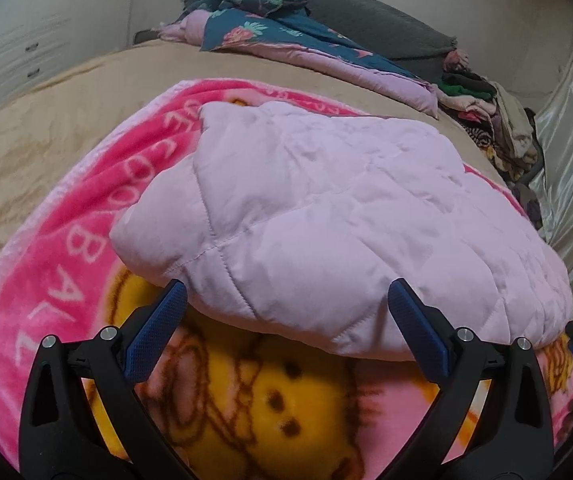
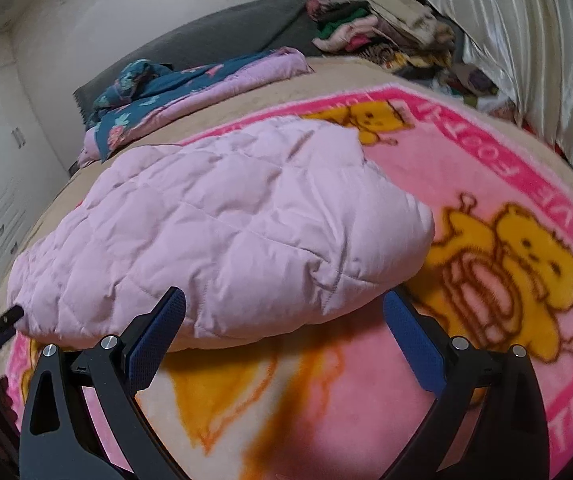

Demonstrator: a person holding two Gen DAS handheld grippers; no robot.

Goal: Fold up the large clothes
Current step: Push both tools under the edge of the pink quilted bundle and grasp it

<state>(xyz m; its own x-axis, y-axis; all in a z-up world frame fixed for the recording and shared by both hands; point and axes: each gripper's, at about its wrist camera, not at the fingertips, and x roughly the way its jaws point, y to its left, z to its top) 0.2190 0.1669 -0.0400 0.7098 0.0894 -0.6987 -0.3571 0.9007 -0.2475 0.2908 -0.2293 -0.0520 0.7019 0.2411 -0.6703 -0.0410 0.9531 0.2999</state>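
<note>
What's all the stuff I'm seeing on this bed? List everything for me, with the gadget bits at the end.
Quilted jacket: one, pale lilac-pink, lying folded on the cartoon blanket, just ahead of both grippers.
Cartoon blanket: one, pink with yellow bears and white lettering, spread under the jacket.
Bed cover: one, beige, under the blanket.
Floral quilt: one, dark teal with a lilac underside, bunched at the far end of the bed.
Grey blanket: one, dark grey, behind the quilt.
Clothes pile: one heap, mixed colours, far corner by the curtain.
Curtain: one, shiny white, along the bedside.
Wardrobe: white doors, on the far wall.
Left gripper: black with blue pads, open, empty.
Right gripper: same, open, empty.
</note>
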